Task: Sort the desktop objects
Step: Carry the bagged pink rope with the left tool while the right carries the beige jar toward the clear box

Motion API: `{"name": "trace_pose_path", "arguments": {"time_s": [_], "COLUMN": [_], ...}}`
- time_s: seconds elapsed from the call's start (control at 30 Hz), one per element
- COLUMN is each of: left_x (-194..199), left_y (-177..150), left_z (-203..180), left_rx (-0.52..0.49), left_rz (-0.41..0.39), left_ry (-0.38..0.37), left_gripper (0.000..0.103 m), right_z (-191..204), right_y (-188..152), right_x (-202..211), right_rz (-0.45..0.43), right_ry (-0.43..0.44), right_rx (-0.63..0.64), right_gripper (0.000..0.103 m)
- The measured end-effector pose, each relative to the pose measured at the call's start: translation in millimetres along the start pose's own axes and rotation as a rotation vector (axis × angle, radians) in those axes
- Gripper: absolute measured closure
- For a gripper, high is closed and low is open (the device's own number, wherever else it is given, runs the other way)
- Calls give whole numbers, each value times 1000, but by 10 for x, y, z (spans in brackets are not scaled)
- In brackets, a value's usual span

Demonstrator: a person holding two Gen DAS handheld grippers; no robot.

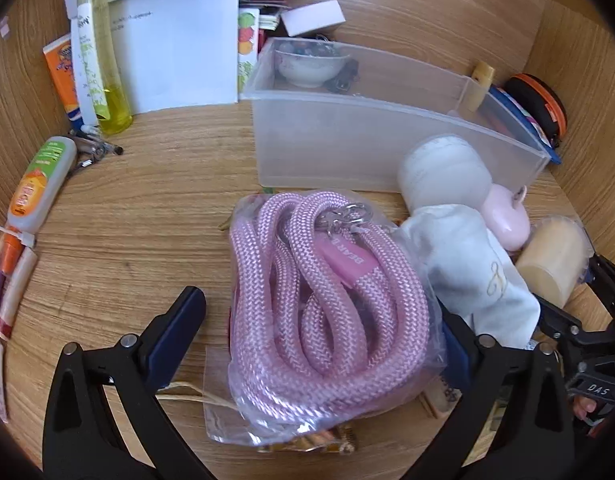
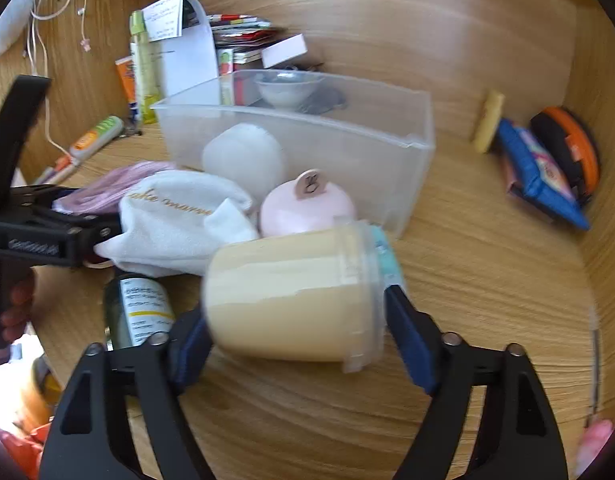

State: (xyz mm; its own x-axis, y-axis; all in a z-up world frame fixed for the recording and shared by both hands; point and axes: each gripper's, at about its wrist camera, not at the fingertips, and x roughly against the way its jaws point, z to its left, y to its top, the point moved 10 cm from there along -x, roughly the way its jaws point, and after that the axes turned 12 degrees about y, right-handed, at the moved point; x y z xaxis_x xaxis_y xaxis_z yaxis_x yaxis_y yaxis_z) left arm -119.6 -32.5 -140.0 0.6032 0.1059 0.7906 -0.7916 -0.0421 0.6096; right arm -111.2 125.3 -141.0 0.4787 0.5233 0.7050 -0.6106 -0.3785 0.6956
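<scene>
A coiled pink rope in a clear plastic bag point(image 1: 327, 300) lies on the wooden desk. My left gripper point(image 1: 319, 320) is open, its fingers on either side of the bag with a gap on the left. A cream jar with a clear lid point(image 2: 295, 296) lies on its side between the fingers of my right gripper point(image 2: 299, 320), which close on both its ends. The jar also shows in the left wrist view point(image 1: 555, 260). A clear plastic bin point(image 1: 367, 136) stands behind, holding a white bowl point(image 1: 309, 66). A white cloth pouch point(image 2: 175, 220), a white jar point(image 2: 243, 156) and a pink round case point(image 2: 307, 208) lie before the bin.
Papers, a yellow spray bottle point(image 1: 103, 60), an orange tube point(image 1: 61, 76) and pens stand at the back left. A tube point(image 1: 39, 184) lies at the left. An orange-black case point(image 2: 567, 148) and a blue packet point(image 2: 543, 176) sit at the right. A dark bottle point(image 2: 135, 312) lies near my right gripper.
</scene>
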Motion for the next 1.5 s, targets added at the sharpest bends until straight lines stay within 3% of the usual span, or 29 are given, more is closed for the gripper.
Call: {"name": "trace_pose_path", "arguments": {"time_s": [0.1, 0.3, 0.67, 0.93, 1.27, 1.5], "left_x": [78, 161, 367, 503, 783, 921], "left_y": [-3, 42, 48, -16, 201, 417], "left_z": [15, 124, 322, 379, 412, 276], "left_rx": [-13, -1, 21, 26, 46, 8], "left_rz": [-24, -63, -114, -125, -215, -271], "left_ry": [-15, -36, -43, -57, -35, -28], "left_gripper": [22, 30, 35, 35, 35, 35], "right_z": [26, 50, 7, 9, 25, -5], "right_y": [-10, 28, 89, 141, 300, 530], "right_x": [9, 99, 219, 277, 438, 575], "right_rz": [-6, -42, -67, -85, -126, -164], "right_ry": [6, 3, 72, 71, 80, 67], "right_rx": [2, 27, -8, -15, 0, 13], "right_gripper": [37, 37, 39, 39, 39, 39]}}
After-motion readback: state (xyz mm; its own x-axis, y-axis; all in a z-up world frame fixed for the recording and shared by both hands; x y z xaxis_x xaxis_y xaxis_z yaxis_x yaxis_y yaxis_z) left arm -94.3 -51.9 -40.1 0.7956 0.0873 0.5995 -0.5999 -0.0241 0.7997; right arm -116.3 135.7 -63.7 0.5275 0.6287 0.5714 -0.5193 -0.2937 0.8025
